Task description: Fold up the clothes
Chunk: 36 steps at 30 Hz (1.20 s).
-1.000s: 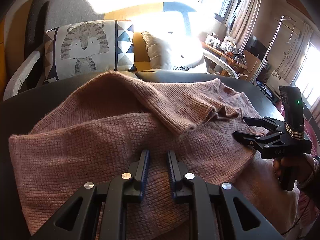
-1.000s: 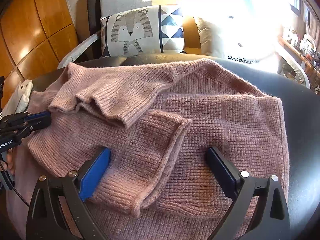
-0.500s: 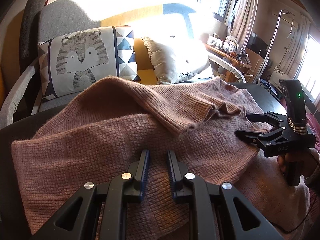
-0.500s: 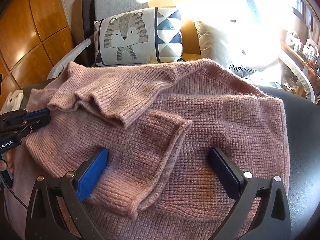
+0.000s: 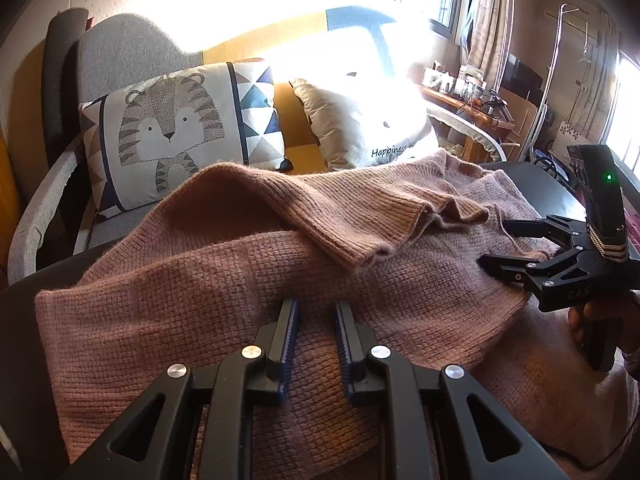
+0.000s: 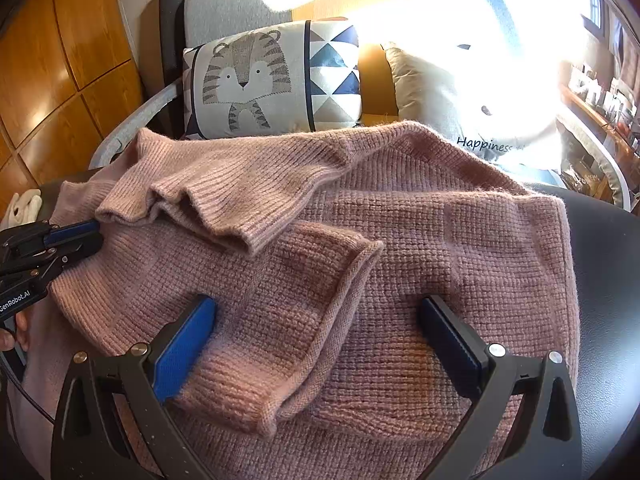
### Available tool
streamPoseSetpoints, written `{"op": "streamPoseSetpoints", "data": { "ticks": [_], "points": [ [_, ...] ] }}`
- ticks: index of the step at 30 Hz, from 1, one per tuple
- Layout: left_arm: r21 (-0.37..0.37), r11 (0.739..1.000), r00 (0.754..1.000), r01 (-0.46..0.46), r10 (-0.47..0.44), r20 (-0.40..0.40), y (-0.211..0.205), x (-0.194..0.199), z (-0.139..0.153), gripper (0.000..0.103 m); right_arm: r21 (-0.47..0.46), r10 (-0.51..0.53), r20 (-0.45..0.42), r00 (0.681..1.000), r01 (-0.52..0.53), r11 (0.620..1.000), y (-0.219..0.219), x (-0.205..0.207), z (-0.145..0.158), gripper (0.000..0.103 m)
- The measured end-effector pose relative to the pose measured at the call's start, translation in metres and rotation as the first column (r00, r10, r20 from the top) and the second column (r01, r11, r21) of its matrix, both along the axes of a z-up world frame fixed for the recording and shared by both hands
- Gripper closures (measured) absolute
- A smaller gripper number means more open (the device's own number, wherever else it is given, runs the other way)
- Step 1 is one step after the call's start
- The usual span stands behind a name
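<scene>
Chunky pink waffle-knit sweater [image 6: 420, 240], ribbed sleeve folded across; left claw [image 5: 316, 320] clenched on its fabric; right claw [image 6: 316, 344] spread wide, released.

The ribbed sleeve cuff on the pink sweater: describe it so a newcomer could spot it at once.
Start at the pink sweater spread over the dark table, in front of the tiger cushion. A sleeve lies folded across its upper left, and the ribbed sleeve cuff is that sleeve's wavy open end. Its fine vertical ribs contrast with the waffle-knit body beneath.
</scene>
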<state>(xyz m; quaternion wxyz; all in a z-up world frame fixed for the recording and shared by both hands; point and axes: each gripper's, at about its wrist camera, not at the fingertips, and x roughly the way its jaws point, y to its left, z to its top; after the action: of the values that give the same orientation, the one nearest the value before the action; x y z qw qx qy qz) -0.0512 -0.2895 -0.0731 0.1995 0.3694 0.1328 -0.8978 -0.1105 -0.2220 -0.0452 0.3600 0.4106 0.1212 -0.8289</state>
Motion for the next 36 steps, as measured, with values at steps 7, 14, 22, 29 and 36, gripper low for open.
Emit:
{"op": "streamPoseSetpoints", "data": {
  "ticks": [7,14,22,29,36],
  "points": [
    [0.059,0.998,0.999,-0.03,0.031,-0.015,-0.002,0.002,0.002,0.077,-0.007,-0.006,0.005,1.0,0.006,1.0,-0.004,0.002,0.007,0.0],
    [0.048,0.999,1.0,0.016,-0.016,-0.011,0.006,-0.002,0.002,0.058,-0.013,-0.009,0.021,1.0,0.01,1.0,-0.008,0.001,0.012,0.0],
    [0.041,0.999,1.0,0.011,-0.012,0.027,0.023,-0.006,0.009,0.029,0.001,-0.031,0.012,0.999,0.031,1.0,-0.007,0.009,0.015,0.0],
    [-0.01,0.995,0.993,-0.097,0.098,0.062,0.034,0.017,0.029,0.014,-0.002,-0.087,-0.011,0.996,0.087,0.996,0.018,0.039,0.032,0.0],
    [-0.066,0.991,0.989,-0.113,0.119,0.09,0.056,0.043,0.043,0.014,0.015,-0.078,-0.036,0.996,0.079,0.997,0.055,0.078,0.042,0.0]
  ]
}}
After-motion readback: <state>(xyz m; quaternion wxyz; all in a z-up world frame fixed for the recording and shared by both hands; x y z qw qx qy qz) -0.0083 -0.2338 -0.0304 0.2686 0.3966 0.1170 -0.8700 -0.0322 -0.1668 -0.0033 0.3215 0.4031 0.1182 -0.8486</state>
